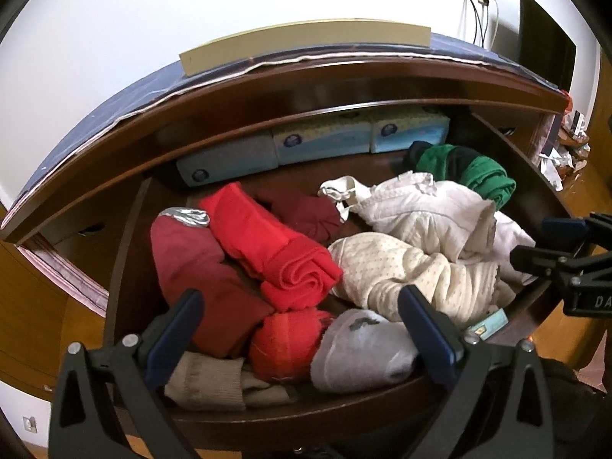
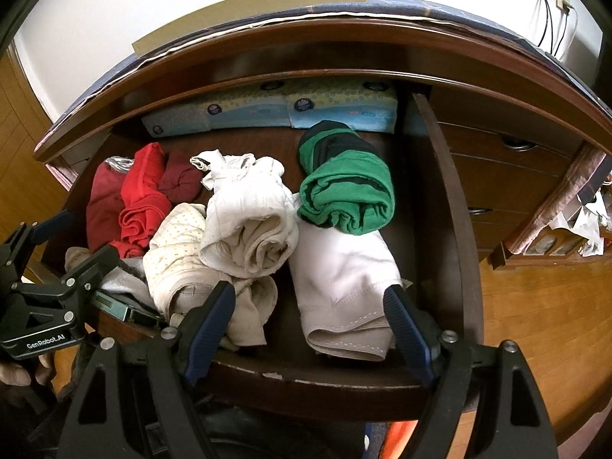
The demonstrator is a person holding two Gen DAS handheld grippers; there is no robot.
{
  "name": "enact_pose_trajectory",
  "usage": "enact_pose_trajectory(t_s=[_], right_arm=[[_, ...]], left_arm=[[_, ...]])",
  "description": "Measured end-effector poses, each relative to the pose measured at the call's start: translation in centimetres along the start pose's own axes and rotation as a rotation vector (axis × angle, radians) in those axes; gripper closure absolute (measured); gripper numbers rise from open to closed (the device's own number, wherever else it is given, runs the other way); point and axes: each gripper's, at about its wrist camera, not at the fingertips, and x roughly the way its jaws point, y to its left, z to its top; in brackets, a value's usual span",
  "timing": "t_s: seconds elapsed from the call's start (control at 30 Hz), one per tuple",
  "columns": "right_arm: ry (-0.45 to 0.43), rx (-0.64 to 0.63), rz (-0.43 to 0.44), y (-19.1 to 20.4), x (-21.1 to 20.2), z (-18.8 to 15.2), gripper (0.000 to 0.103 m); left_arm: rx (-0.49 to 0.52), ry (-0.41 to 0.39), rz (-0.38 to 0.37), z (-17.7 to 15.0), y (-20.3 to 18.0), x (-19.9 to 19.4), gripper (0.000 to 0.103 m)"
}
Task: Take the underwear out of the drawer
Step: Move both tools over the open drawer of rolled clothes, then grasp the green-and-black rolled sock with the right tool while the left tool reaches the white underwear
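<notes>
Several rolled and folded garments fill the open drawer (image 2: 455,206) of a dark wooden dresser, and all of them look light, soft and floppy, so none should resist a lift but any may unroll or drag a neighbour along. Nearest the right tool (image 2: 310,325) lies a flat pale folded piece (image 2: 344,279), right of the middle at the near edge; its doubled hem at the front looks like the firmest place to pinch, since a bite on a single layer would likely let the rest trail. Just beyond it sit a green roll (image 2: 344,191) and a cream roll (image 2: 248,222), each best taken across the thick middle of the roll. Both tools stand wide with nothing between the fingers: the right one hovers over the near rim by the pale piece, the left tool (image 1: 302,329) over the near left part of the drawer. Counting what shows: one green roll, one cream roll, one dotted cream bundle (image 1: 401,267), one flat pale piece, one bright red roll (image 1: 275,244), two dark red pieces, one red ball (image 1: 287,344), one grey sock (image 1: 359,348), one beige sock (image 1: 214,382). Three tissue packs (image 2: 267,109) line the far wall. More garments may lie hidden beneath.
</notes>
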Motion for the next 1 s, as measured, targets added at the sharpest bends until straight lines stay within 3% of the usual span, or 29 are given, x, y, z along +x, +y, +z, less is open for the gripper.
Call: enact_pose_trajectory(t_s=[1.0], right_arm=[[-0.014,-0.004,-0.005,0.1,-0.59,-0.06,0.021]], left_arm=[[-0.005,0.003,-0.021,0.17,-0.11,-0.17,0.0]])
